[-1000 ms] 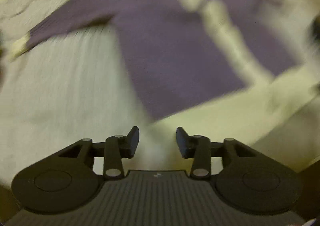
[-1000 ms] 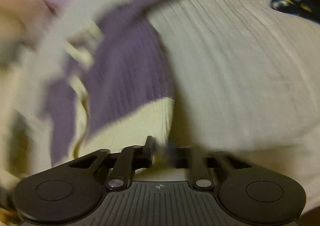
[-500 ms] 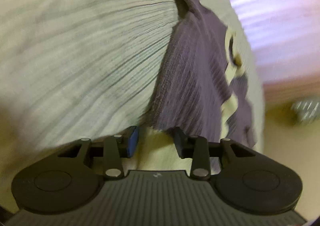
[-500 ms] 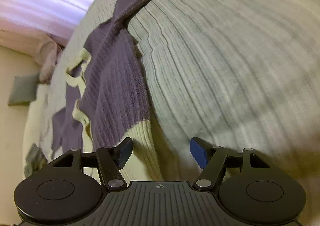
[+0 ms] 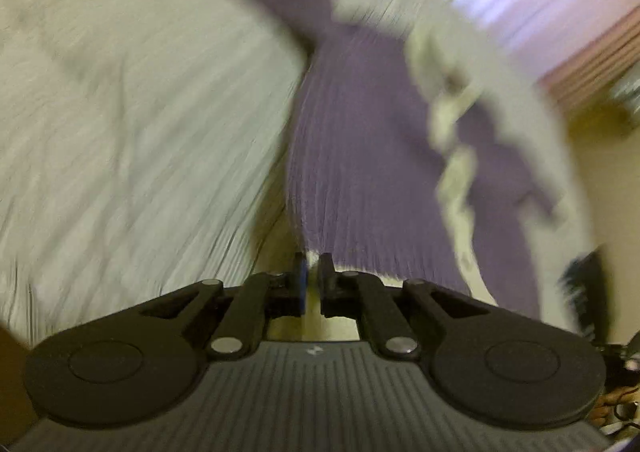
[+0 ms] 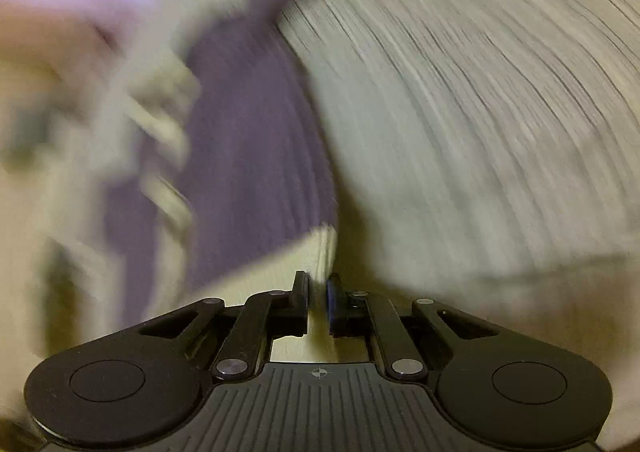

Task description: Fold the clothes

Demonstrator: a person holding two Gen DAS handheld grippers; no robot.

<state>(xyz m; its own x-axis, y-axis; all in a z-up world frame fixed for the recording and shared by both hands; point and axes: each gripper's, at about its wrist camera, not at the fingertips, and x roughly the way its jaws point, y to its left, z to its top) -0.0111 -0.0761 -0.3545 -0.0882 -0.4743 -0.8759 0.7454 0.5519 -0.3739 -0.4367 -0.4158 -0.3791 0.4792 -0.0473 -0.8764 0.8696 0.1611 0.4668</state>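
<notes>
Left claw [image 5: 313, 284] pinches cream hem of cardigan [image 5: 360, 171]; right claw [image 6: 318, 302] pinches opposite hem corner. Likely hold for folding body ahead over bedspread [image 6: 460, 111].

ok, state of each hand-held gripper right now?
Left hand-held gripper: closed on the sweater hem.
Right hand-held gripper: closed on the sweater hem.

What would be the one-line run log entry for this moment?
left gripper: shut on cream hem | right gripper: shut on cream hem | item: purple ribbed knit sweater | surface: pale ribbed bedspread | views blurred
</notes>
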